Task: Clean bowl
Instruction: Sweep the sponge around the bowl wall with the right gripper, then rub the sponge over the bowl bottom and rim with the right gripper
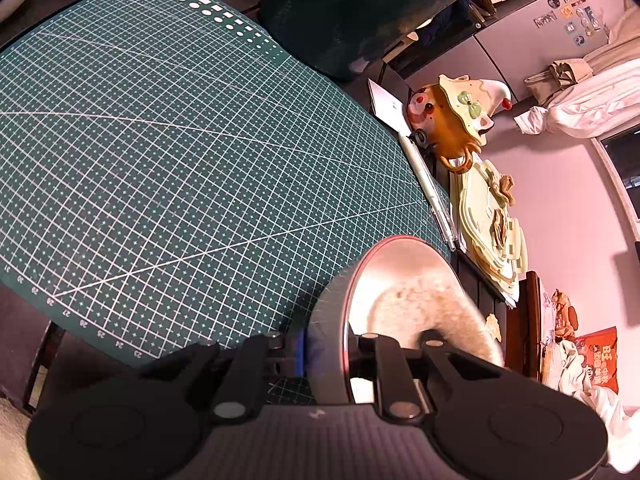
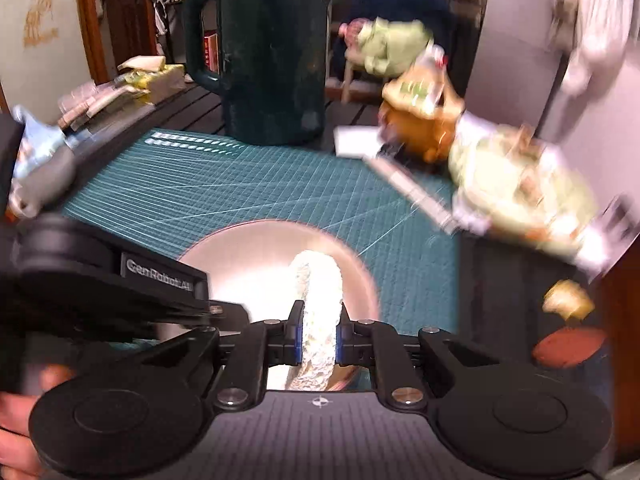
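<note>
Both my grippers are busy at the near edge of the green cutting mat point(image 1: 180, 152). My left gripper point(image 1: 326, 354) is pinched hard on the rim of the steel bowl point(image 1: 396, 272), holding it tipped up on edge at the mat's near right corner, its hollow facing right toward my other hand. My right gripper point(image 2: 319, 340) is clamped on a white cloth pad point(image 2: 318, 312), and the pad's long axis runs straight ahead of the fingers, down into the bowl's hollow just beyond them. The wipe, I judge, turns on that line: pad pressed forward against the metal, left hand bracing. Farther off, a dark green jug point(image 2: 272, 60) stands past the mat's far edge.
</note>
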